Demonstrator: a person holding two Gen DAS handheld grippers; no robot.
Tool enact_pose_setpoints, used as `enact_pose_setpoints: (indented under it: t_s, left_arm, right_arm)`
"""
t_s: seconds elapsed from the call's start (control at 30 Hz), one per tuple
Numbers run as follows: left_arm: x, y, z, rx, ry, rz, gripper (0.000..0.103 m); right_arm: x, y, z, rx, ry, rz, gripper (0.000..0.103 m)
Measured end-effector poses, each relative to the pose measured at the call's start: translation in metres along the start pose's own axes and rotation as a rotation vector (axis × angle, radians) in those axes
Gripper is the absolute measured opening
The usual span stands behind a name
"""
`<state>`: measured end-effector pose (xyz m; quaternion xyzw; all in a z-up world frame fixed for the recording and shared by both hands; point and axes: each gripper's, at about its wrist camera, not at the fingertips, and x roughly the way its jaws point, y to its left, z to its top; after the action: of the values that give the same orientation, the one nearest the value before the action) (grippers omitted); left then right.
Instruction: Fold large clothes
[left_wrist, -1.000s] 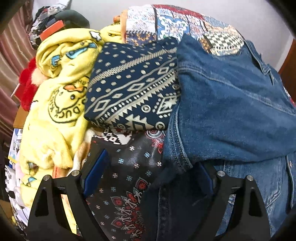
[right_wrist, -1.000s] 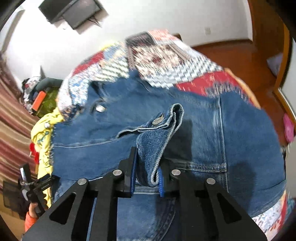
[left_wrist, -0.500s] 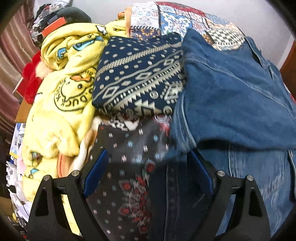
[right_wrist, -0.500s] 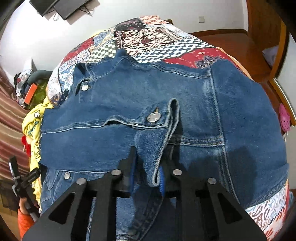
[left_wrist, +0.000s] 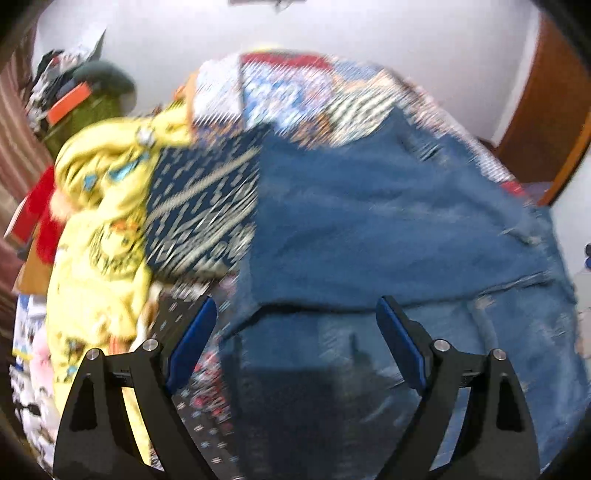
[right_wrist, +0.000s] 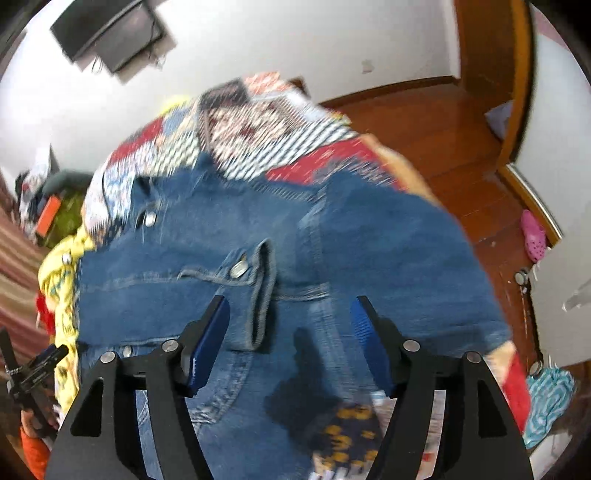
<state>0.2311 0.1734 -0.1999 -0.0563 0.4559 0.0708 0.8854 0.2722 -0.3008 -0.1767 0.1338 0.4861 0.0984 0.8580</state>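
Released since the earlier frame, the cuff (right_wrist: 260, 291) now lies flat on the denim jacket (right_wrist: 280, 254): the right gripper (right_wrist: 290, 343) has just been opening, its jaws spread with the cuff lying loose below and between them, pads not touching it. The left gripper (left_wrist: 295, 343) has pulled back from the cloth, jaws spread wide and empty.

The jacket lies on the patchwork bedspread (right_wrist: 255, 136), collar toward the far wall, long axis running away from the cameras; its folded sleeve crosses it sideways, cuff button (right_wrist: 237, 268) up.

Its left edge touches a navy patterned garment (left_wrist: 201, 210), with a yellow fleece (left_wrist: 99, 236) beyond; the right edge nears the bed's edge, with bare wooden floor (right_wrist: 443, 140) past it.

Only the right view shows the floor and cuff; the left view, badly blurred, shows what is probably a folded stack.
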Motion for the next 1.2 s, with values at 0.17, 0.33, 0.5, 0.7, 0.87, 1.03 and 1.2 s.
enact_pose_setpoints:
  t_s: [0.17,0.33,0.5,0.7,0.87,1.03,1.2]
  left_arm:
    - [-0.017,-0.043,0.024,0.042,-0.075,-0.08,0.092]
    - [-0.016,-0.087,0.03,0.074,-0.084,-0.166,0.093]
    - [0.001,-0.116,0.023,0.115,-0.039,-0.186,0.093]
    - [0.009,-0.122,0.012,0.128,-0.006,-0.171,0.093]
    - [0.01,-0.111,0.006,0.095,0.005,-0.151,0.093]
    - [0.011,-0.097,0.001,0.073,0.017,-0.138,0.093]
    - [0.008,-0.088,-0.003,0.053,0.014,-0.143,0.093]
  right_arm:
    - [-0.028,-0.042,-0.002,0.095,-0.055,-0.029,0.07]
    - [-0.024,-0.085,-0.019,0.206,-0.016,-0.057,0.071]
    - [0.011,-0.127,-0.044,0.364,0.094,-0.011,0.071]
    - [0.035,-0.151,-0.046,0.489,0.091,0.046,0.074]
    - [0.052,-0.163,-0.035,0.548,0.063,0.036,0.068]
    - [0.05,-0.17,-0.028,0.553,0.031,-0.039,0.04]
    - [0.028,-0.162,-0.019,0.522,-0.03,-0.088,0.01]
